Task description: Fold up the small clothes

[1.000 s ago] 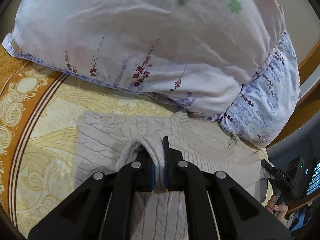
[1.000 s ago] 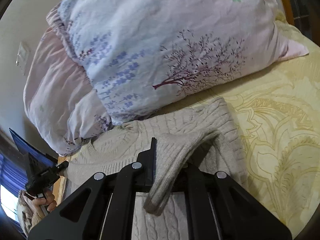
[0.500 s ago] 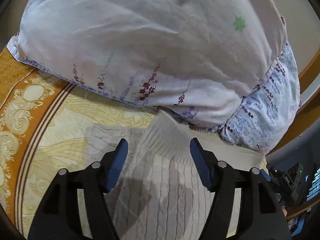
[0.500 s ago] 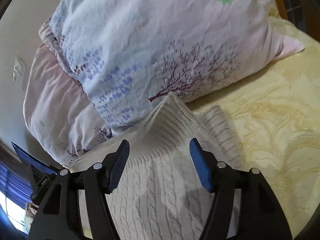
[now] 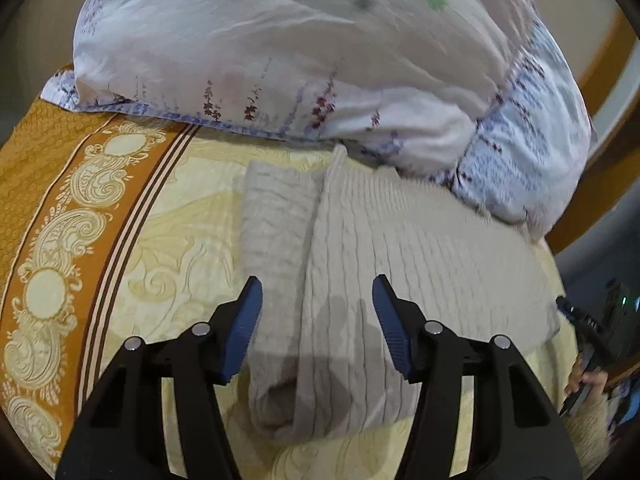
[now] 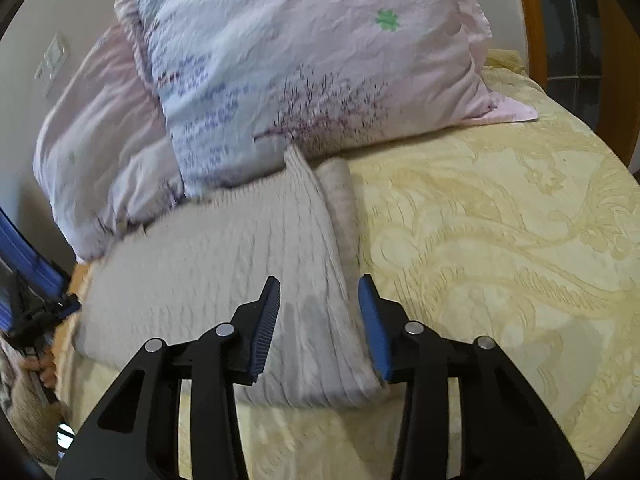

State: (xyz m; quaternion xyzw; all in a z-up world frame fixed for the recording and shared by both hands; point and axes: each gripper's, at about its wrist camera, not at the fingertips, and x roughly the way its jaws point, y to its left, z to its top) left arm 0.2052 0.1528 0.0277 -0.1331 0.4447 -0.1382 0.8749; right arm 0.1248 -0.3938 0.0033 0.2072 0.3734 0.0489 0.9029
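A beige cable-knit sweater lies folded over on the yellow patterned bedspread, its far edge against the pillows. It also shows in the right wrist view. My left gripper is open and empty, hovering above the sweater's left folded edge. My right gripper is open and empty, above the sweater's right folded edge. The other gripper shows at the far left of the right wrist view.
Two floral pillows are stacked at the head of the bed, also in the right wrist view. An orange patterned border runs along the bedspread's left side. A wooden bed frame stands behind on the right.
Both grippers were shut on the sweater's edge one second ago. They opened, let the fabric fall folded over, and pulled back and up.
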